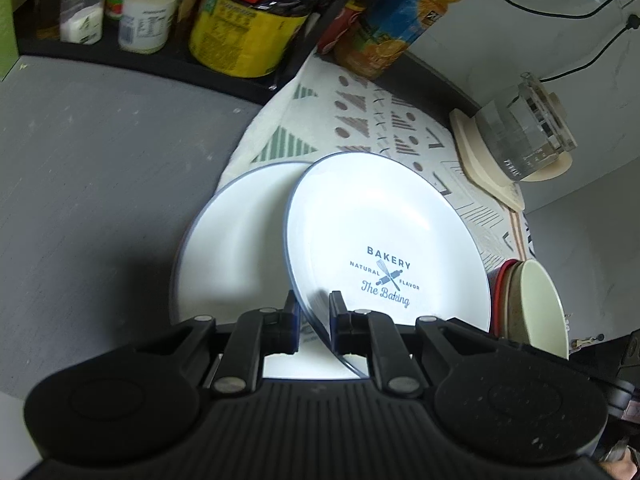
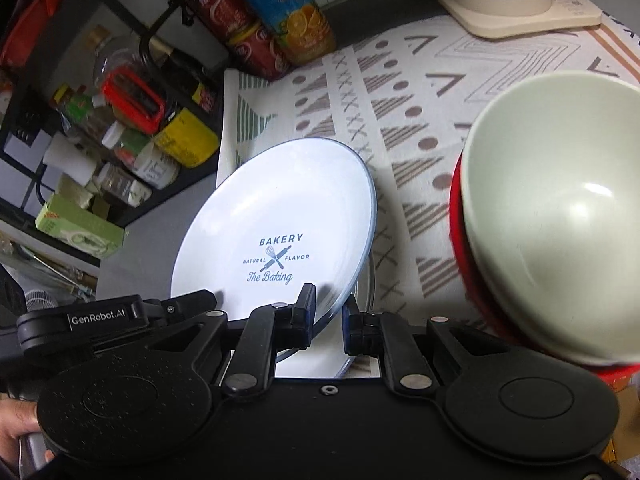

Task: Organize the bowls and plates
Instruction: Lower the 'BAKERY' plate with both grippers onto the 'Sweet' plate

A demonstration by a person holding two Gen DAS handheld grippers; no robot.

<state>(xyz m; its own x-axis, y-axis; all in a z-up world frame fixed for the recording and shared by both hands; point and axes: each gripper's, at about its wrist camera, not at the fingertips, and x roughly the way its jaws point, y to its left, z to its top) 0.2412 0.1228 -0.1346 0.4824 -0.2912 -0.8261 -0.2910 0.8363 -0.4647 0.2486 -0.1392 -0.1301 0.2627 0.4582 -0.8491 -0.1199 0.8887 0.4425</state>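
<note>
Together, both tongs — left (image 1: 315, 312), right (image 2: 329, 312) — pinch printed plate (image 1: 384, 240), tilted.

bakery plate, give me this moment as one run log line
bakery plate: tilted, held over second plate | left gripper: shut on its rim | right gripper: shut on its rim | bowls: stacked to the right

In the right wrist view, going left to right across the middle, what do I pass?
Black bottle rack → green box → Bakery plate, tilted, its rim in the right gripper jaws → patterned cloth → pale bowl nested in a red bowl.
</note>
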